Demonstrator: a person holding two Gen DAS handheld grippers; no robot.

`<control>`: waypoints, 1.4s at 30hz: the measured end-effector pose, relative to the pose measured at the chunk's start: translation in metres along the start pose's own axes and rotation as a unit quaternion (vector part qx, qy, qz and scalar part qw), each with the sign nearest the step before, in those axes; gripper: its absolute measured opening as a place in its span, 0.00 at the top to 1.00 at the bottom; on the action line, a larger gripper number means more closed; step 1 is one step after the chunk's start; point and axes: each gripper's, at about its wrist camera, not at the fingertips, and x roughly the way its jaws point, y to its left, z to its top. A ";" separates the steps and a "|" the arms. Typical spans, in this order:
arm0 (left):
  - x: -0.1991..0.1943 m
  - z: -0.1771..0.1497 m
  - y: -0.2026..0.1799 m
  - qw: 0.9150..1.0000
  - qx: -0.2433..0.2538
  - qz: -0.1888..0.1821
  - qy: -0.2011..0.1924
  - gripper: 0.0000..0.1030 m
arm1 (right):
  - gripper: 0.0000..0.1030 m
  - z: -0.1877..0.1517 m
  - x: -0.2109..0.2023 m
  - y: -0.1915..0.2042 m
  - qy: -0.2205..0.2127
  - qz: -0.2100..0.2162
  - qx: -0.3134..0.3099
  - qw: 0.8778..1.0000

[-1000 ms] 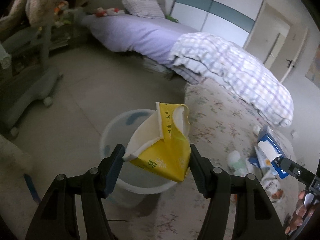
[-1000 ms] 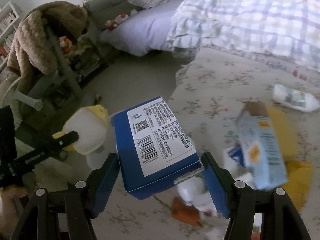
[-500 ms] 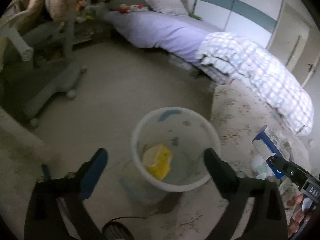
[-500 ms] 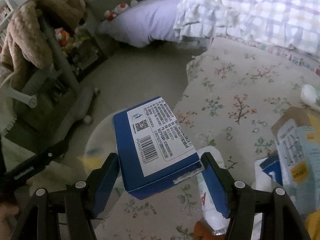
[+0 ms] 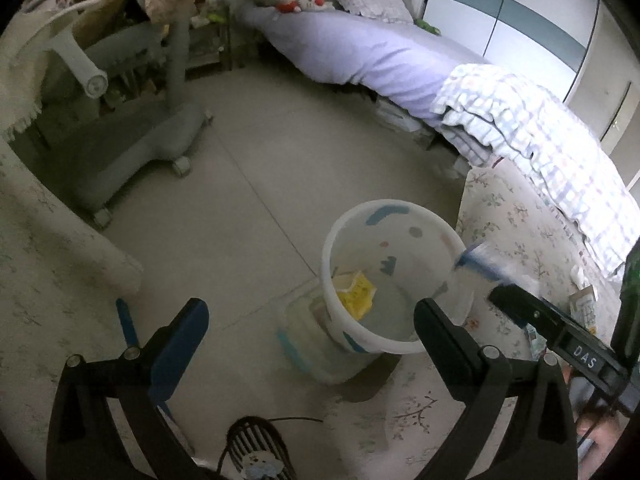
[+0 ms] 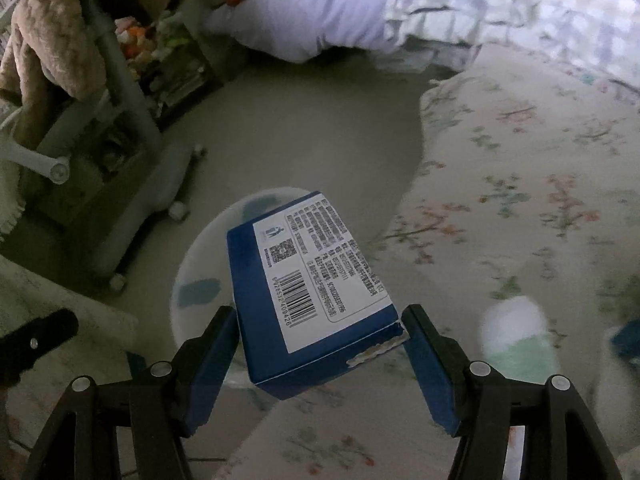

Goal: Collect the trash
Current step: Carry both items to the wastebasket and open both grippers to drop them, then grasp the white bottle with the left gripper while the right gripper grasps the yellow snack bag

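Observation:
A white trash bin (image 5: 394, 276) stands on the floor at the rug's edge, with a yellow tissue pack (image 5: 355, 294) lying inside. My left gripper (image 5: 312, 340) is open and empty, just in front of the bin. My right gripper (image 6: 320, 356) is shut on a blue box (image 6: 310, 284) with a white barcode label, held over the bin (image 6: 204, 280). In the left wrist view the box (image 5: 478, 262) shows blurred at the bin's right rim, with one right-gripper finger (image 5: 552, 332) below it.
A grey wheeled chair base (image 5: 132, 152) stands to the left. The bed with a checked quilt (image 5: 540, 148) lies behind. A floral rug (image 6: 520, 184) carries a white-green bottle (image 6: 520, 336) and more litter on the right. A small fan (image 5: 260, 452) sits by my left gripper.
My left gripper opened and dropped the yellow tissue pack into the bin, then drew back to the left. My right gripper carried the blue box leftward to above the bin.

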 end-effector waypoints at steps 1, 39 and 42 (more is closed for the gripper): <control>-0.002 0.000 -0.001 1.000 0.003 0.002 -0.003 0.00 | 0.29 0.001 0.002 0.002 -0.001 0.005 0.000 1.000; -0.018 -0.067 -0.150 0.987 0.108 -0.112 0.044 0.00 | 0.12 -0.092 -0.188 -0.148 0.010 -0.126 0.051 0.991; -0.010 -0.065 -0.162 0.984 0.106 -0.130 0.054 0.00 | 0.12 -0.092 -0.190 -0.174 0.008 -0.141 0.093 0.986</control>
